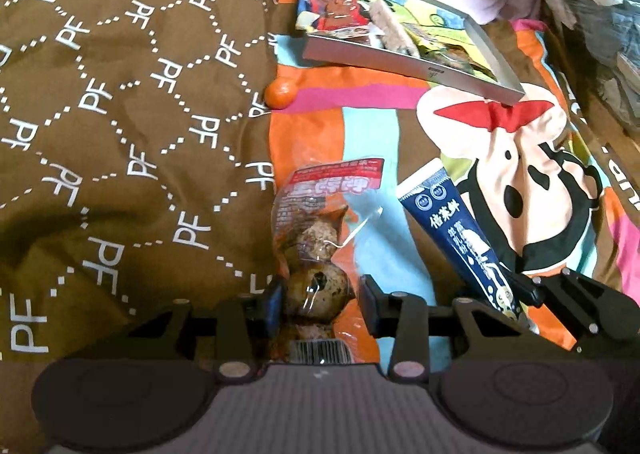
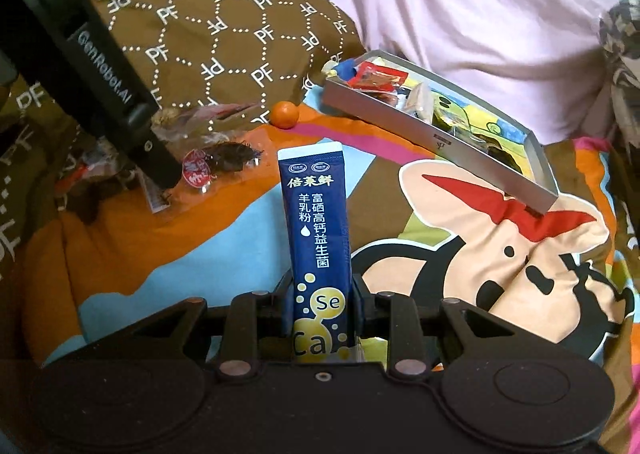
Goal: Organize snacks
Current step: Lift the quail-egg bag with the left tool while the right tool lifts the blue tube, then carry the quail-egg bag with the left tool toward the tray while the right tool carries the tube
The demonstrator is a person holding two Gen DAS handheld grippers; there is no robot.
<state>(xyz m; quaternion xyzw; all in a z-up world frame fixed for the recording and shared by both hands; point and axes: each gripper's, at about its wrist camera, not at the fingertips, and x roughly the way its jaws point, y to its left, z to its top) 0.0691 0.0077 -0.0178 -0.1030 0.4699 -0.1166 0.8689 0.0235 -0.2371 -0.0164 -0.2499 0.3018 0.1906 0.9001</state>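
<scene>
**Two snack packs gripped above the bedspread**

In the left wrist view, a clear packet of brown eggs (image 1: 316,254) is seen between the left tongs (image 1: 322,300), which are partly closed with the pads against it. The packet's label is readable only here; in the right wrist view the same packet (image 2: 208,169) is half hidden behind the left tool. A small orange (image 1: 281,95) is lodged at the edge of the brown quilt (image 1: 120,93). Further right, the blue sachet (image 2: 316,230) is clamped upright in the fully closed right tongs (image 2: 322,312). Bare cartoon bedspread (image 2: 500,254) is left open between the sachet and the grey tray (image 2: 440,133), already holding snacks.
</scene>
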